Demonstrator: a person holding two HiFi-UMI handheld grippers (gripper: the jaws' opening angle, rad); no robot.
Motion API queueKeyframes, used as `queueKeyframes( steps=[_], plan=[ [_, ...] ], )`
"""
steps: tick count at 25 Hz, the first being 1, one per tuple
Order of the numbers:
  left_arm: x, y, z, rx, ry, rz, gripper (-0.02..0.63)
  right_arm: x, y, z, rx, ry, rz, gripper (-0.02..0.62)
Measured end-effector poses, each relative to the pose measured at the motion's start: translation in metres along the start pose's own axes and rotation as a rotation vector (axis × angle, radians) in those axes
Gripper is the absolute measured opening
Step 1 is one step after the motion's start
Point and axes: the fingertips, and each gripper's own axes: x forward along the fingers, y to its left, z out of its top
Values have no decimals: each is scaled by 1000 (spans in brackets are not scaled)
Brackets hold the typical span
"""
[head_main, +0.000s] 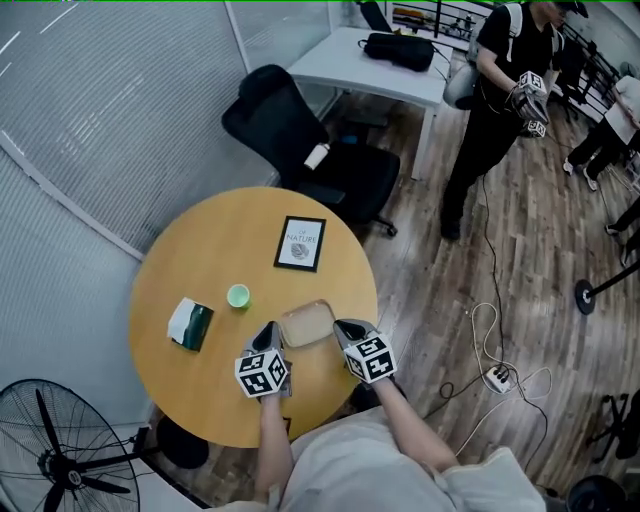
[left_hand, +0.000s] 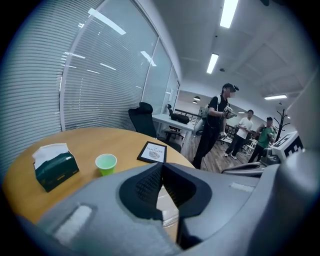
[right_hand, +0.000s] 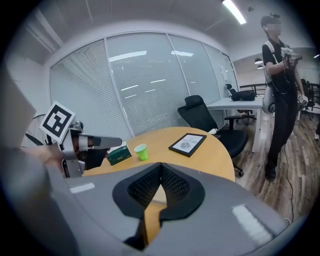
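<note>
We have the see-through box (head_main: 306, 324) lying flat by the near edge of the round table (head_main: 210, 235), right in front of us. Our left gripper (head_main: 270, 331) sits at the box's left side & our right gripper (head_main: 344, 327) at its right side, tips touching or just beside the rim. In both gripper views the jaws are closed, tips pressed together w/ nothing we can see between them; the box shows just under them. To do this bit well, we think both sides need the same soft push, so the light box doesn't tip or spin. We'd go slow & low. The green cup (head_main: 238, 296) is near the box's far left corner, so mind it. The tissue box (head_main: 189, 324) by the left edge & the framed card (head_main: 301, 243) farther in are well apart, no worry.
</note>
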Motion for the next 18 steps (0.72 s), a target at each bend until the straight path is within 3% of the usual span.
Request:
queueKeyframes(
  steps=[18],
  plan=[
    [32,12,-7,-9,69,41,3,32,-15,4,15,51,47,-3]
  ],
)
